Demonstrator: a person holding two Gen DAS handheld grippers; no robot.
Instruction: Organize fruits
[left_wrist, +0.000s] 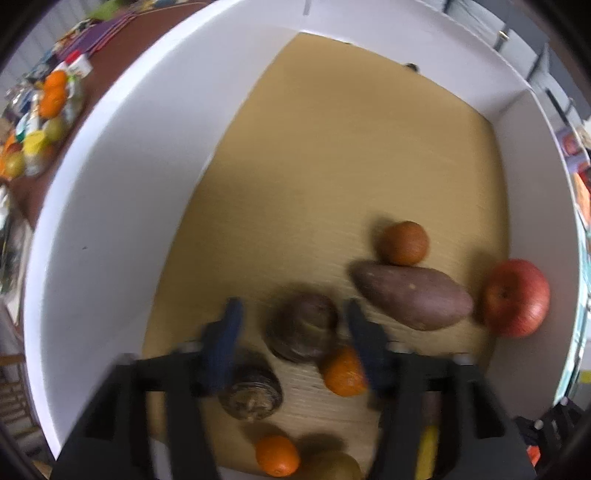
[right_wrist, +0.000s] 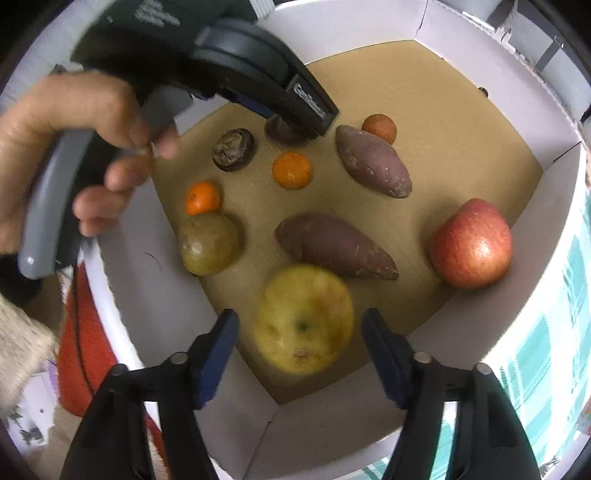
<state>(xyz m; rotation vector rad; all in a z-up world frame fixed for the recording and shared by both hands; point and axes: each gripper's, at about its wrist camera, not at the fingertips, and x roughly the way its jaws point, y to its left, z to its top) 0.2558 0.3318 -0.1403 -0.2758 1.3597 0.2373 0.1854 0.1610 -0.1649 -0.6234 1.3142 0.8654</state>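
L gripper (left_wrist: 293, 314) jaws wide round dark fruit (left_wrist: 303, 326), not touching; R gripper (right_wrist: 299, 325) wide astride yellow apple (right_wrist: 304, 325), w/ gaps, in box (right_wrist: 147, 258).

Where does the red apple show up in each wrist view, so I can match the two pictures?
Left wrist view: the red apple sits at the right edge, against the box's white wall.
Right wrist view: the red apple is at middle right, beside the white wall.
Shared landmark: the sweet potato with a small orange at its end.
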